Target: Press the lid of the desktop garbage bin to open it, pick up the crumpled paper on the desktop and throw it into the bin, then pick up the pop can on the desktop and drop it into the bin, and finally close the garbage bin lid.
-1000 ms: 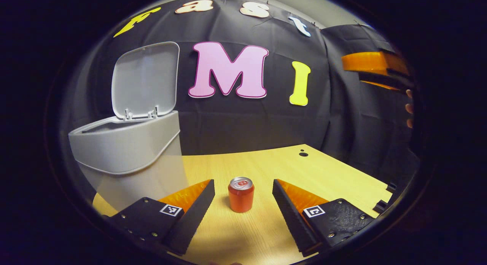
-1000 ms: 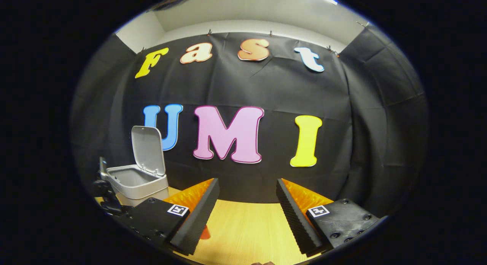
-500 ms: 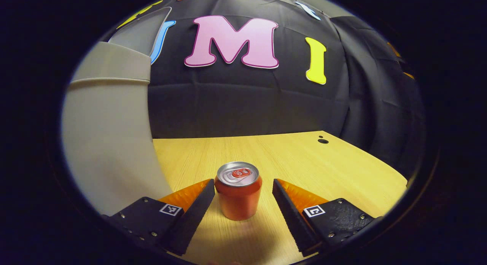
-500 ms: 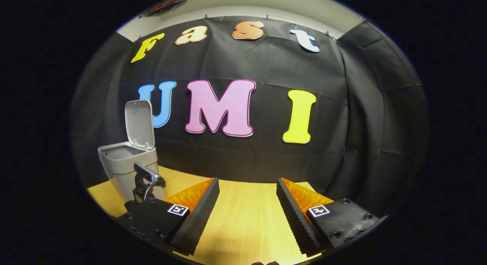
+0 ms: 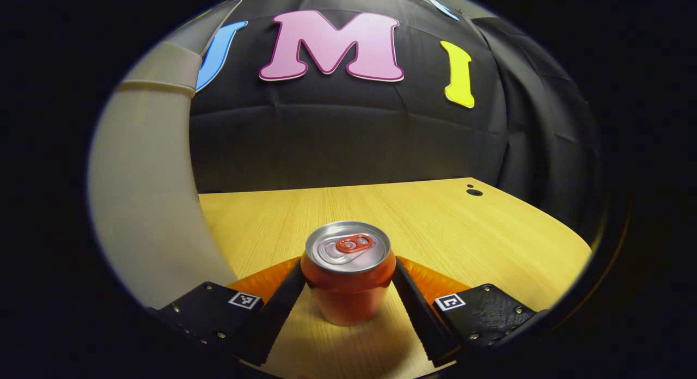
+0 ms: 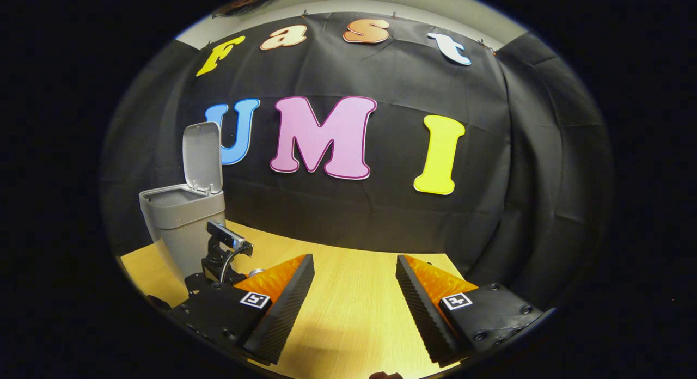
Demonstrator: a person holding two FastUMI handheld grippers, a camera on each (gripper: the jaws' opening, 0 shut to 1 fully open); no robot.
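- The pop can [image 5: 348, 273] stands upright on the counter [image 5: 446, 226], between the fingers of the left gripper [image 5: 348, 292]; the fingers sit close against its two sides, but whether both press on it or merely flank it I cannot tell.
- The garbage bin [image 5: 147, 194] rises just beside the can on the left of the left gripper view, its grey wall close to the left finger.
- The right gripper [image 6: 354, 303] hovers above bare counter with its fingers spread wide and nothing between them.
- Risk: if the fingers are not seated squarely on the can's round wall, it could twist or slip out on the lift; a smooth can gives little to bite on, and a hard squeeze could dent it.
- Risk: the bin stands so near that a careless swing upward could knock the left gripper or the can against the bin's wall or rim, shoving the bin or tipping the can.
- Risk: the can must clear the rim before release; let go too low or too far forward and it would likely bounce back onto the counter.
- The right gripper view gives what the left lacks: the whole bin from farther off, its lid [image 6: 202, 156] standing upright and open, and the left gripper's camera mount [image 6: 226, 251] low in front of it.
- The left gripper view alone gives the close look at the can's top and the fingers at its sides; no crumpled paper lies on the counter, so I judge it already thrown in.
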